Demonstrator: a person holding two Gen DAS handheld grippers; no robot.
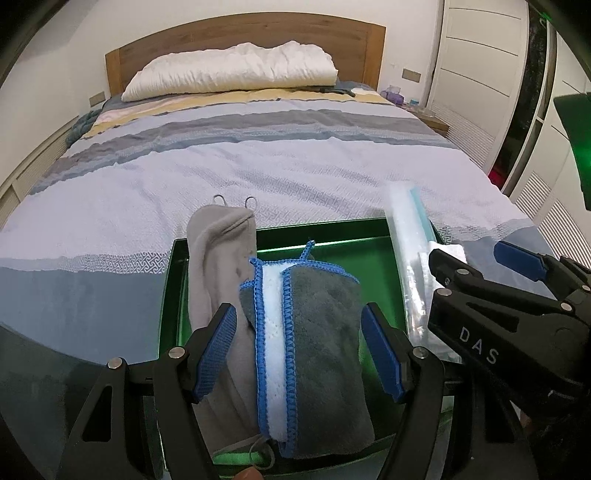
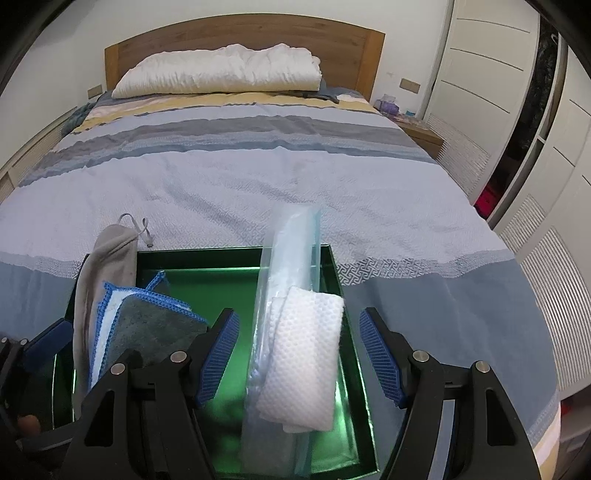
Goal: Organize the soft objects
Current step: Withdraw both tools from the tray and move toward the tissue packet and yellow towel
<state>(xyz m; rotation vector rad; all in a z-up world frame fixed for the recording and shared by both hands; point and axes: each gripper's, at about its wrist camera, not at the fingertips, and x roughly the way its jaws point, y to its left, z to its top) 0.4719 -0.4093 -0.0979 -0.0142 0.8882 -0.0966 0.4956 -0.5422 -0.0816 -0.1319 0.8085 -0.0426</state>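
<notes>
A green tray (image 1: pixel 332 236) (image 2: pixel 203 254) lies on the bed's near end. In it are a grey drawstring pouch (image 1: pixel 218 251) (image 2: pixel 107 254) at the left, a folded grey towel with blue edging (image 1: pixel 325 332) (image 2: pixel 155 325) beside it, and a clear plastic bag (image 1: pixel 406 236) (image 2: pixel 291 243) at the right. A folded white cloth (image 2: pixel 306 354) rests on the bag. My left gripper (image 1: pixel 299 350) hovers open over the pouch and towel. My right gripper (image 2: pixel 299 354) (image 1: pixel 480 258) stands open, with the white cloth between its blue pads and a gap on both sides.
The tray sits on a striped blue, grey and yellow bedspread (image 1: pixel 258 166). A white pillow (image 1: pixel 232 70) lies against the wooden headboard (image 1: pixel 243 33). A nightstand (image 2: pixel 421 133) and white wardrobe doors (image 2: pixel 491 74) stand at the right.
</notes>
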